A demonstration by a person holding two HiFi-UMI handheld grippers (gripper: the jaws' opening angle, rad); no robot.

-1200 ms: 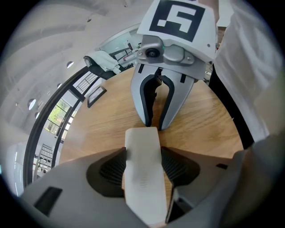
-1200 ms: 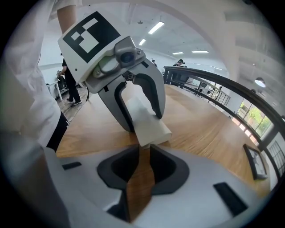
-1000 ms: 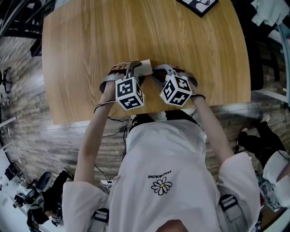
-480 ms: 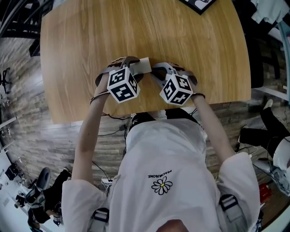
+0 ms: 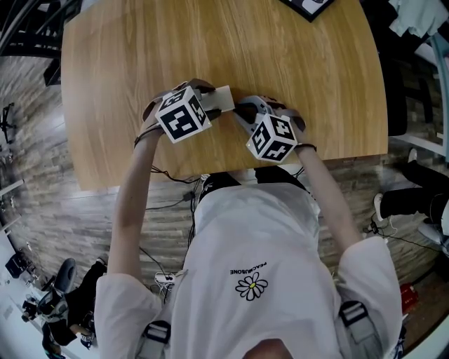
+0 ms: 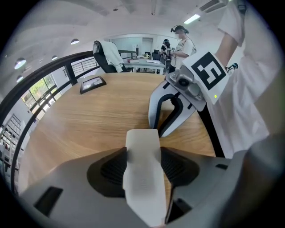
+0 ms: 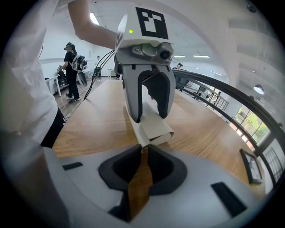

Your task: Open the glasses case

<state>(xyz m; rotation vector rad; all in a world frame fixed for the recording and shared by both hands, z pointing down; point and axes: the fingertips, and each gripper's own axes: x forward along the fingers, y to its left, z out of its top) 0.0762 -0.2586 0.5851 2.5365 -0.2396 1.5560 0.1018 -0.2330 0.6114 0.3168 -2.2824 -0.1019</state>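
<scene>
- Pale wood makes up the rounded tabletop [image 5: 126, 84], which stands over a grey plank floor [image 5: 28, 182].
- The left gripper [image 5: 209, 105] is tipped steeply down near the table's front edge, with its marker cube [image 5: 182, 113] uppermost. Its jaws are clamped on the glasses case. Both dark pads press flat against the sides of a white panel that sticks out past the tips.
- The glasses case [image 5: 223, 98] is white and flat-sided and sits between the two grippers, close to the front edge. Seen from the right gripper's side, it shows a folded flap with a rolled end. Its near end rests on the wood, and its far part is caught between the left gripper's fingers.
- The right gripper [image 5: 240, 112] slants down toward the case from the right, with its own marker cube [image 5: 272, 137] behind it. Its jaws are closing and only a narrow slit is left between them. Bare table wood shows through that slit, so nothing lies between the pads. The near corner of the case sits right at the tips.
- A black-framed board [image 5: 309, 7] lies at the table's far edge, well apart from the case and both grippers.
</scene>
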